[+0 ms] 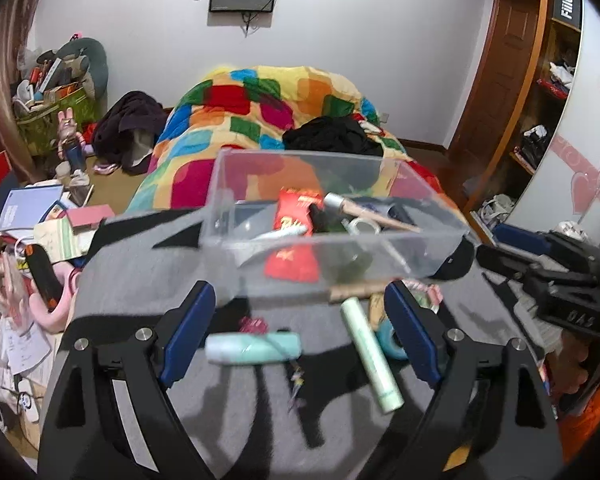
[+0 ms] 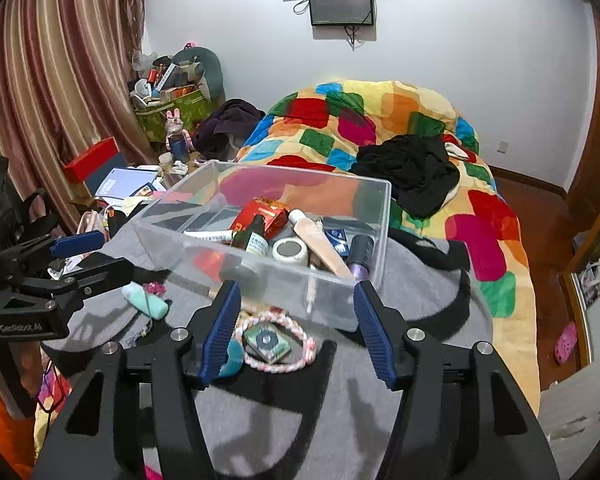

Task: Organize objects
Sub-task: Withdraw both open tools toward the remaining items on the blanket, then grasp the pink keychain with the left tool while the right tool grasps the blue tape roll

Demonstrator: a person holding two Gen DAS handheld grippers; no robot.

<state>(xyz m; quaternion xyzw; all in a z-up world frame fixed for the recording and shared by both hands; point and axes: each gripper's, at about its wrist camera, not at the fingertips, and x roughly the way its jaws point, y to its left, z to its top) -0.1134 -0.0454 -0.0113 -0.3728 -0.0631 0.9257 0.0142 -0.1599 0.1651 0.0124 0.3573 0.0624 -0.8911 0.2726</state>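
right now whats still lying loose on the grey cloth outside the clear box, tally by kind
Mint tubes: 2 (short tube, long tube)
Pink-white cord ring: 1
Green square packet: 1
Teal round piece: 1
Small pink trinket: 1
Total: 6

Bright colours crowding a grey-and-black cloth

A patchwork quilt (image 2: 380,120) is showing red, green, blue, orange and yellow blocks; the clear plastic box (image 2: 372,200) is holding a red carton (image 2: 266,214); a mint-green bottle (image 1: 252,346) and pale green tube (image 1: 370,354) are lying on the grey cloth (image 1: 140,272).
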